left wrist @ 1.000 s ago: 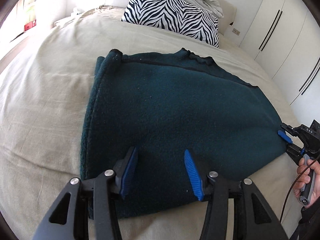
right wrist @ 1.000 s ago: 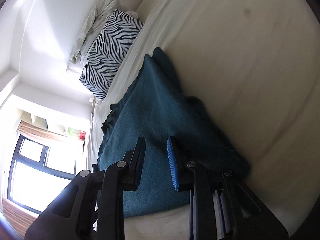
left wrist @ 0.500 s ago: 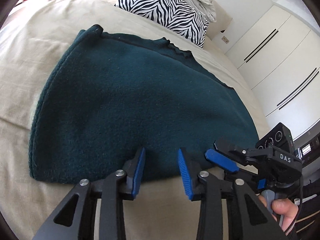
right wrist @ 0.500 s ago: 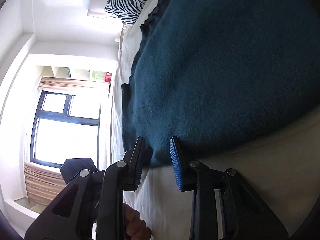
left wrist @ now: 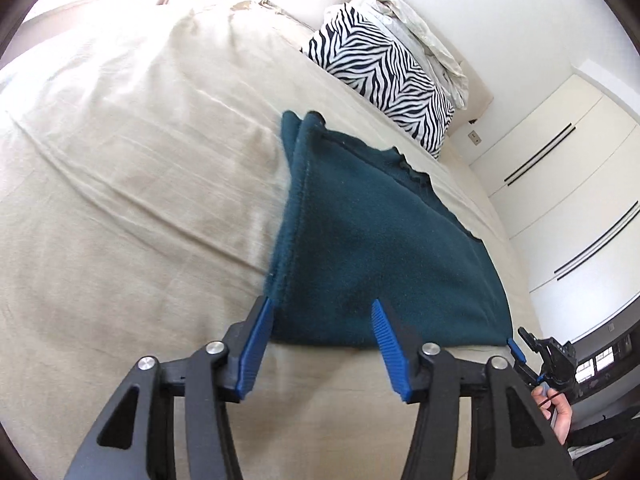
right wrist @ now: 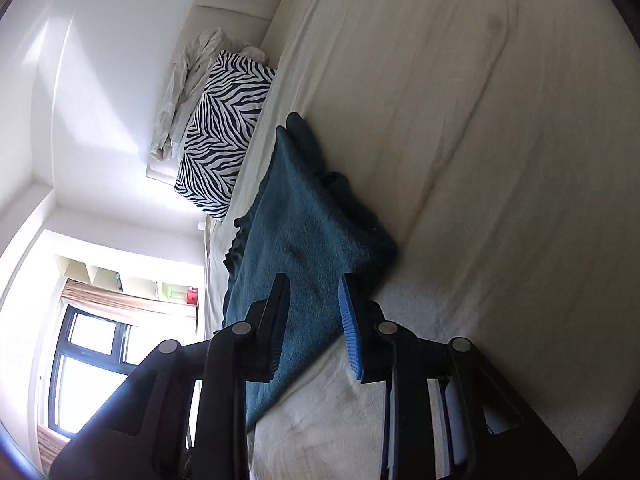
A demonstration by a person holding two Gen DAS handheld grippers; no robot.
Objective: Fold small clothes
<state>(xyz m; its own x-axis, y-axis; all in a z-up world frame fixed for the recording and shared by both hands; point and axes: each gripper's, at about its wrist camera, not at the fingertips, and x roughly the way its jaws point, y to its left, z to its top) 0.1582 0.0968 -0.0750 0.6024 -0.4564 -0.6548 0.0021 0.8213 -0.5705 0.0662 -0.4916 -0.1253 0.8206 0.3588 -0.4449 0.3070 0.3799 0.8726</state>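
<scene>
Beige bed [left wrist: 120, 200] with wide bare sheet, zebra pillow [left wrist: 384, 76] at the headboard end, white wardrobe [left wrist: 560, 184] off the right side. On the sheet, flat and already doubled over (two layers showing at the far left corner), dark teal fleece garment [left wrist: 380, 248], long axis running from the near hem away toward the pillow, near hem lying crosswise just ahead of both tools. Left tool [left wrist: 320, 306] released, jaws spread wide and straddling the near left corner of the garment, left finger at the side edge, right finger over the cloth; nothing pinched. Right tool [right wrist: 313, 282] likewise released, jaws apart with the near right corner between them; seen from the left wrist as a blue tip [left wrist: 516, 348] at that corner, contact with the cloth not clear. So one tool at each end of the near hem, neither nearer than the other. Probably next: closing on both corners, then carrying the hem away along the long axis to meet the far edge. Plenty of open sheet to the left, some bare sheet beyond the far edge before the pillow, much less on the right, where the bed's side runs close to the garment.
</scene>
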